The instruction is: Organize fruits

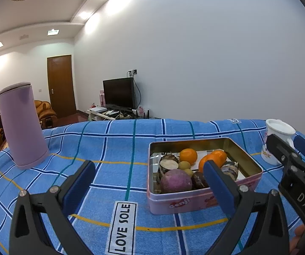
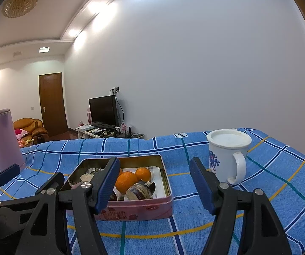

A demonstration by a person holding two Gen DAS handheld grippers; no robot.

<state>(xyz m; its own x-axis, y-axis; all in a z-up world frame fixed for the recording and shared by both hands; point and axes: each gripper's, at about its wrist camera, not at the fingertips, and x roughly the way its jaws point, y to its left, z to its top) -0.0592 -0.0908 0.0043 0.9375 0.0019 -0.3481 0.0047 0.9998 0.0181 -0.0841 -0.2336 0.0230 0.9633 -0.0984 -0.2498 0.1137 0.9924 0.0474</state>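
While both black blue-padded grippers, left gripper (image 1: 148, 176) and right gripper (image 2: 154, 180), hover spread and empty, the pink rectangular metal tin (image 1: 195, 204) on the blue checked cloth (image 1: 110, 148) holds three oranges (image 1: 188, 155), between a lilac kettle (image 1: 21, 125) and white mug (image 2: 226, 155).

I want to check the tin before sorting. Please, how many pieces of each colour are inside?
Orange: 2
Purple: 1
Small yellow-green: 2
Dark brown, cut: 3
Total: 8 visible in the tin
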